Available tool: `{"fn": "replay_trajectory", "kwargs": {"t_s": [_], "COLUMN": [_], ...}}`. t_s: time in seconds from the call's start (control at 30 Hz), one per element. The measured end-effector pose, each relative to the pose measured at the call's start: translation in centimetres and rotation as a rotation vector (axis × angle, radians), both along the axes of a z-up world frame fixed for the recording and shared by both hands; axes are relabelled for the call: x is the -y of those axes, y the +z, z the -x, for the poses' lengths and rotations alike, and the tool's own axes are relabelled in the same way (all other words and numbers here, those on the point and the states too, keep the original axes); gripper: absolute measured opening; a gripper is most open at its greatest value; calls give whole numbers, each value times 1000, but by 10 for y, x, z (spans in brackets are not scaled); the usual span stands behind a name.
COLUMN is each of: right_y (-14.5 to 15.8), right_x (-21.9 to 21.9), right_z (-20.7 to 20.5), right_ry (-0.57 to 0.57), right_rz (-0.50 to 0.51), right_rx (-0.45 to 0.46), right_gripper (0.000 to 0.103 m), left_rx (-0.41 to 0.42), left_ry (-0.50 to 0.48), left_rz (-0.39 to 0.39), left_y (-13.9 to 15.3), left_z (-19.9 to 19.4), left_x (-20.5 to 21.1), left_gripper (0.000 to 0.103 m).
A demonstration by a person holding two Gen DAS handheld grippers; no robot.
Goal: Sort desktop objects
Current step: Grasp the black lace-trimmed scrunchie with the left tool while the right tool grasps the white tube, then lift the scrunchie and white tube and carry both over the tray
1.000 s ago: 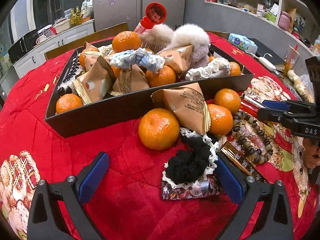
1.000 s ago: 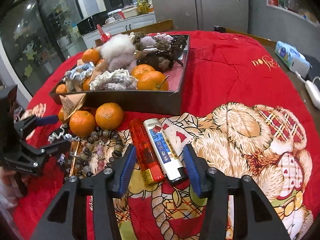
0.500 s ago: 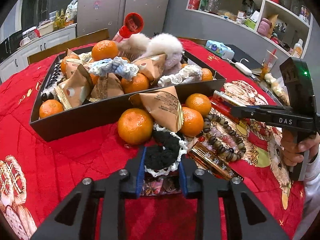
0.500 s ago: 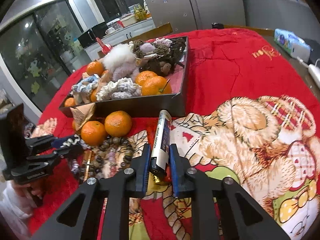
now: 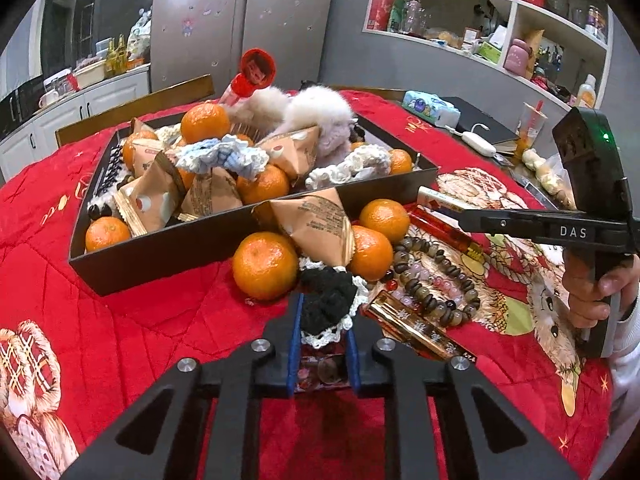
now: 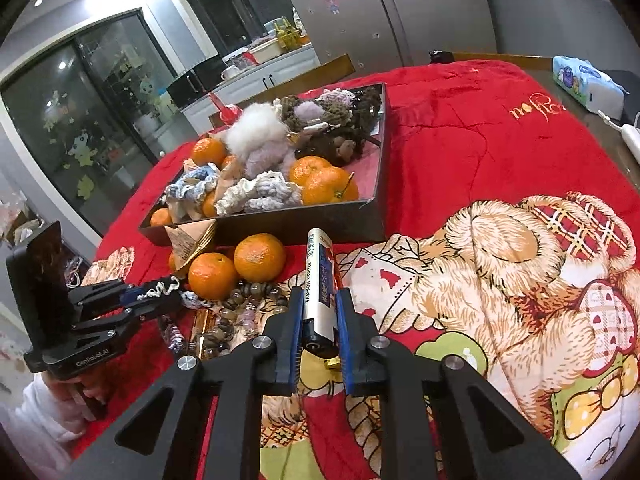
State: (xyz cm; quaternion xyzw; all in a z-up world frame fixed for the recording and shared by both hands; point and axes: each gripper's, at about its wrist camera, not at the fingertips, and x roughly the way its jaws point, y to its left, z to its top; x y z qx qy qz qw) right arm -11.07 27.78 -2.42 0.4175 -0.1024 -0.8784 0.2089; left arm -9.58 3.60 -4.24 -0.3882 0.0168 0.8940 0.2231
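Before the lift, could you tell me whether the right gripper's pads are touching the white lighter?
Touching. In the right wrist view, the right gripper has both blue pads pressed against the sides of the white lighter.

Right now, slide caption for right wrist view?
Right gripper shut on white lighter, lifting its tip near the black tray.

Your black scrunchie (image 5: 326,300) with white lace trim sits pinched; your white lighter (image 6: 319,280) tilts up, clamped.
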Motion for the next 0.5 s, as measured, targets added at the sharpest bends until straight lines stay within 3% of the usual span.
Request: {"fn": "replay_trajectory", "kwargs": {"t_s": [0.23, 0.5], "right_y": [8, 16], "right_x": [1, -3], "right_z": [-5, -9], "right_ry": [10, 8], "right_rz": [22, 54], "right_rx": [-17, -39], "right_gripper": [16, 16], "left_rx": [-17, -31], "left_ry": [-4, -1], "left_rz": [-18, -32], "left_y": [4, 9], "left_z": [-2, -7], "left_x": [2, 3], "left_gripper": [11, 11]}}
